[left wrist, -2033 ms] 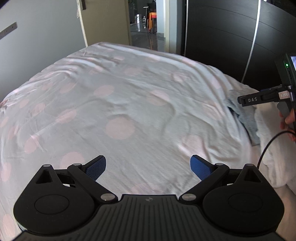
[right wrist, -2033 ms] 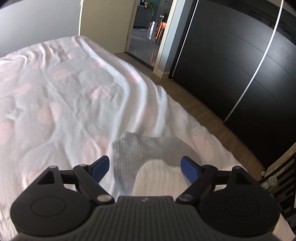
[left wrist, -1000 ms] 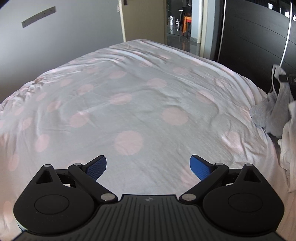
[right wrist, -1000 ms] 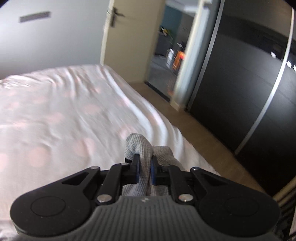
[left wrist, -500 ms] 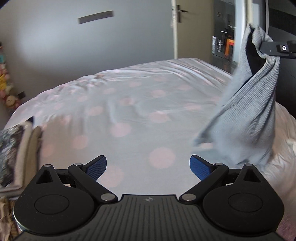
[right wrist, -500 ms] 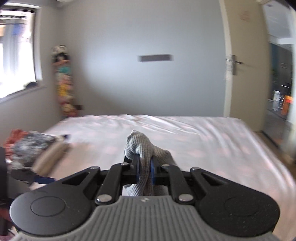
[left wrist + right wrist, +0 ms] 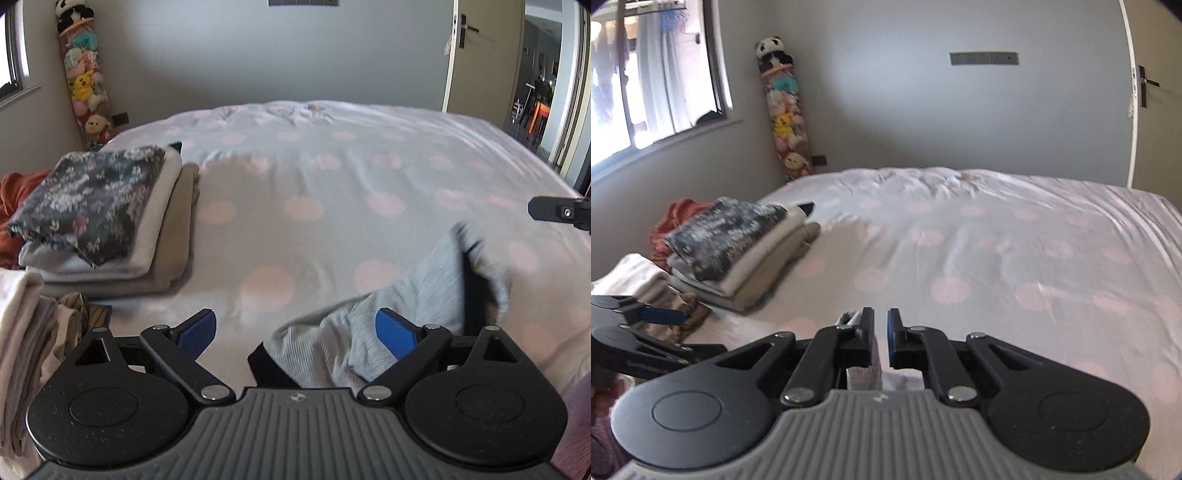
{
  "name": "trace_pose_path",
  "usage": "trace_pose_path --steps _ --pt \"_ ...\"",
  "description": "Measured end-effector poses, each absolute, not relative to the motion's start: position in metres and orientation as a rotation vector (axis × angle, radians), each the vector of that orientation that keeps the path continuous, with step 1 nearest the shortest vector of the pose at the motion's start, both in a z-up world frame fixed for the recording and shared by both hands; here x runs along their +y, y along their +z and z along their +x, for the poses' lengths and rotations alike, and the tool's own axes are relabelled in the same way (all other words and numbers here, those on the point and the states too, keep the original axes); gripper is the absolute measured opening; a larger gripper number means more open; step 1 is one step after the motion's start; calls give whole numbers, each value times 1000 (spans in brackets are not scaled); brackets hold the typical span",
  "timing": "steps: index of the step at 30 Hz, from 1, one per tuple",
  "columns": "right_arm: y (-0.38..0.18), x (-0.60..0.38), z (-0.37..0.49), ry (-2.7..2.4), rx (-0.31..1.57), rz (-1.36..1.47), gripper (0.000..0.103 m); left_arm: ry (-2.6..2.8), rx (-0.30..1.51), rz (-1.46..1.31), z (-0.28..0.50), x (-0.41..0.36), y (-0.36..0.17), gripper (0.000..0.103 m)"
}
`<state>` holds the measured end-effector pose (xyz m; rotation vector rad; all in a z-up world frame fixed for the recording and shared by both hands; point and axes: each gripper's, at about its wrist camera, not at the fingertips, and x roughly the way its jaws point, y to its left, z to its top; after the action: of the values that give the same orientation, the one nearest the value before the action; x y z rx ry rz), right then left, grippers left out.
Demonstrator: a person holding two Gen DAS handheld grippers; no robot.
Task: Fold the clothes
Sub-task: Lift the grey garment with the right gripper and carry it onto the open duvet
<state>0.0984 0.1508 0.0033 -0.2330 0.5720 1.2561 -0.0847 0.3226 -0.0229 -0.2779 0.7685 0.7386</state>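
Garment: a light grey ribbed knit top with a dark lining [image 7: 417,306] lay crumpled on the near right part of the bed, one flap standing up and blurred, so it looked to be mid-drop or just settling.
Bed: a big bed under a pale sheet with pink dots [image 7: 332,177], mostly bare across the middle, which left plenty of room to spread the thing out.
Left gripper: the left gripper [image 7: 295,332] hung low over the near edge with its blue-padded jaws wide apart, nothing between them; the grey knit sat just ahead of the right-hand pad.
Right gripper: the right gripper [image 7: 881,334] had its jaws close together with a narrow gap. A sliver of grey ribbed cloth showed at the left jaw and below it, but tbh I couldn't tell if it was pinched or only lying behind, the view was too tight there.
Finished pile: a stack of folded clothes topped by a dark floral piece [image 7: 92,206] sat on the far left of the bed over cream and beige layers, with a rust-orange bundle [image 7: 14,195] behind it.
Loose pile: some pale cream cloth [image 7: 22,325] was heaped at the near left edge.
Step in hand: my read is laying the grey top out on the bed so it can be folded.
Next move: probably needs both grippers on opposite edges of the knit, pulling it flat and square, with the raised flap smoothed down before any crease goes in.
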Motion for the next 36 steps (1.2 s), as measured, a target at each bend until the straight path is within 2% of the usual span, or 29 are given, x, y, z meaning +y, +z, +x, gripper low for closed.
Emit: trace_pose_path --steps 6,8,9,10,18,19,20,21,22,23,24,26,31,36 --pt "-41 144 111 1146 747 -197 17 662 816 -299 -83 328 -63 94" --pt "-49 155 100 1170 765 -193 28 650 842 -303 -78 332 -77 94" --pt "-50 155 92 1189 759 -202 39 643 858 -292 -75 333 -83 94" --pt "-51 154 84 1209 752 -211 43 637 874 -280 -73 334 -90 93" --pt "-93 196 37 1287 735 -359 48 645 968 -274 -67 345 -126 91" --pt "-100 202 36 1265 746 -396 47 634 975 -303 -68 349 -131 81" --pt "-104 205 38 1257 759 -403 44 624 982 -331 -68 354 -136 79" --pt "-108 208 40 1251 771 -409 26 628 970 -344 -69 357 -135 77" --pt "-109 208 44 1251 787 -397 20 631 958 -358 -70 359 -135 68" --pt "-109 207 47 1251 796 -376 20 630 949 -358 -71 361 -133 57" --pt "-109 205 49 1249 793 -353 17 621 933 -373 -72 361 -131 50" --pt "-101 198 48 1243 752 -333 14 605 901 -401 -75 362 -126 27" --pt "-71 183 41 1233 626 -307 13 623 779 -397 -86 355 -101 13" --pt "-23 165 39 1224 498 -246 12 698 549 -378 -114 346 -53 11"
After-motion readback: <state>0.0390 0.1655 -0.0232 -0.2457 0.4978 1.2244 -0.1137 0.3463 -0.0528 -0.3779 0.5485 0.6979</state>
